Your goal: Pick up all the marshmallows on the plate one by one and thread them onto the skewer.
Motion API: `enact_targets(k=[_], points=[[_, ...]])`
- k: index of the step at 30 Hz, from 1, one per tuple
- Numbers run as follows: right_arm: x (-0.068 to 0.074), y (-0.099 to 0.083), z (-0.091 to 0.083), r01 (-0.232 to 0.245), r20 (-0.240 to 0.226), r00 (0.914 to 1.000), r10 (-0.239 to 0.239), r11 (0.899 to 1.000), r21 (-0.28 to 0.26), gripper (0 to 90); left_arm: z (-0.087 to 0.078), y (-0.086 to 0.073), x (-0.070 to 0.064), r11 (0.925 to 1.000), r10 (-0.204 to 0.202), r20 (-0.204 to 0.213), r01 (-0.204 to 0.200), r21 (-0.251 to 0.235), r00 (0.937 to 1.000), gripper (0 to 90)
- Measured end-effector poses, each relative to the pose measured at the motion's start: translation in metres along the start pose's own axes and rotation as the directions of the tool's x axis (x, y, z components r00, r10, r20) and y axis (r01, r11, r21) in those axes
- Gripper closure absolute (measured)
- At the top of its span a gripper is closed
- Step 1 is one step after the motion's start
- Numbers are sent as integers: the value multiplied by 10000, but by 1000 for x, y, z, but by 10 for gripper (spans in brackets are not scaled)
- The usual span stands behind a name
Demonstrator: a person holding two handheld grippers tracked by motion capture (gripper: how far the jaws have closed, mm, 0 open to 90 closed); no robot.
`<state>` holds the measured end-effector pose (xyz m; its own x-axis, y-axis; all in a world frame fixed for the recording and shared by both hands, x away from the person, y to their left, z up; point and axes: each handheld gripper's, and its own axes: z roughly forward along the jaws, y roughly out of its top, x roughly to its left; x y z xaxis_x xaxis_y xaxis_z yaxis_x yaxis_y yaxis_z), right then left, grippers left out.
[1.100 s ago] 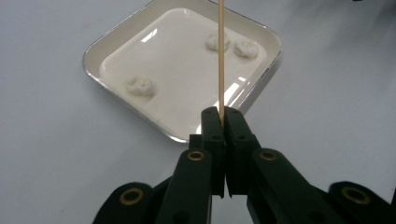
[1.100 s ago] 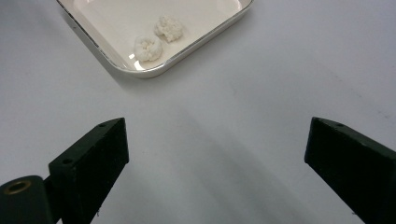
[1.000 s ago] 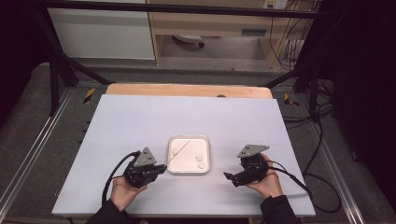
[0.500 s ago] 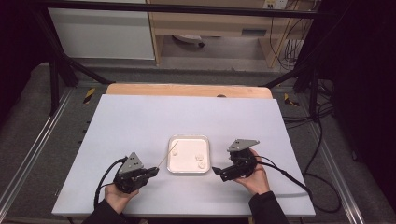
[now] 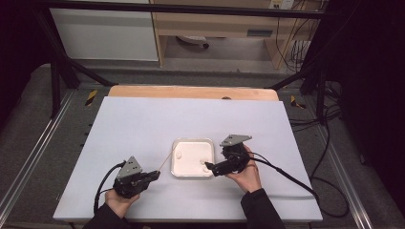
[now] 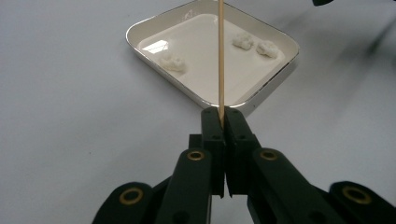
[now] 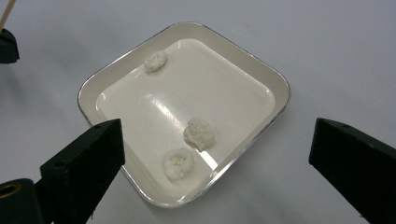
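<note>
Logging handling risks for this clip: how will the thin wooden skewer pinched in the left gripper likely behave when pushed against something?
The thin wooden skewer looks straight and stiff, but so slender it probably flexes or snaps under side load. Clamped only at its end by the left gripper, it may pivot or slip. It seems very light.

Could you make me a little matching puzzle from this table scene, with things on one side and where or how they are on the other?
Things:
1. wooden skewer
2. white tray
3. right gripper
4. three white lumps

Places or states:
A. lying inside the tray
B. jaws wide open, over the tray's near edge
C. pinched between the shut jaws of the left gripper
D. resting on the table between the two hands

Pairs: 1-C, 2-D, 3-B, 4-A
</note>
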<state>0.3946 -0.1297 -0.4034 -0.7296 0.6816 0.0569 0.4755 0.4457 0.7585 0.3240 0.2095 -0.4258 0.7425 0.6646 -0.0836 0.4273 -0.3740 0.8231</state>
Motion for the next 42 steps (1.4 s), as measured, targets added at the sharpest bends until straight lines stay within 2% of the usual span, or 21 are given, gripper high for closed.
enact_targets(k=[9,13,18,23,29,42], points=[[3,8,28,-132,110,9999,128,9993,355,84,1,-1,2,10000,-94,51,94,6,9999,882],[6,8,39,115,130,9998,-124,9976,681,165,2,-1,1,10000,-71,108,71,15,9999,882],[5,5,47,88,36,10000,-92,9967,810,293,2,-1,0,10000,-41,120,41,35,9999,882],[5,1,53,265,119,9995,-280,9929,1157,403,3,-1,0,10000,-36,141,36,45,9999,883],[6,-1,55,323,61,9994,-334,9910,1301,507,4,-1,0,10000,-88,141,88,21,9999,882],[10,-5,58,492,136,9986,-511,9919,1168,626,5,-1,0,10000,-60,164,60,20,9998,883]])
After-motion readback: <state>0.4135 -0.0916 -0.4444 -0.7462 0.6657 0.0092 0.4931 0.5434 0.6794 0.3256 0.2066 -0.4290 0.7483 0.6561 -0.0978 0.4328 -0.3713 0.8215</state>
